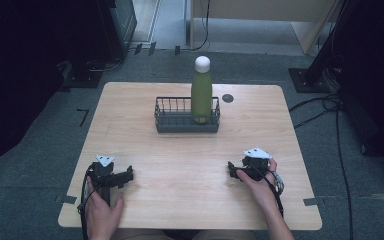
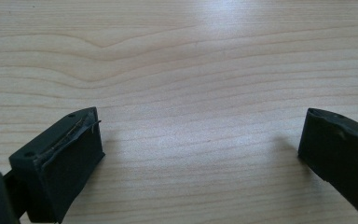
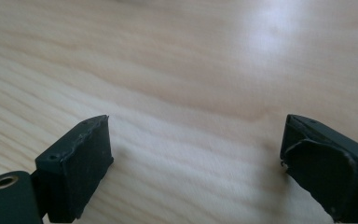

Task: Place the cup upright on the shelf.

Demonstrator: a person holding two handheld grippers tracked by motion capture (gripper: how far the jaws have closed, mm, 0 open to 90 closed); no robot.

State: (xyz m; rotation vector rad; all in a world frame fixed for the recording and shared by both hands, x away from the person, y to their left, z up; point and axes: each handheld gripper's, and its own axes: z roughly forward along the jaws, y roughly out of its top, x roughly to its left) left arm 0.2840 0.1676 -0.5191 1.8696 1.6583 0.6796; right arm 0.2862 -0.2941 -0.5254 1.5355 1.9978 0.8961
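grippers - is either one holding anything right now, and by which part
Nothing is held. The left gripper and the right gripper both stand open over bare table; the green bottle stands untouched in the basket.

Each black hand-held gripper (image 1: 130, 174) carries a grey triangular plate, a trailing cable, seemingly worn pads (image 2: 67, 161).

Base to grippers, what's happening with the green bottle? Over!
Left gripper and right gripper open, empty, low over table. Green bottle upright in wire basket. Path clear.

A green bottle (image 1: 201, 95) (white cap) stands upright at the right end of a dark wire basket (image 1: 172, 120).
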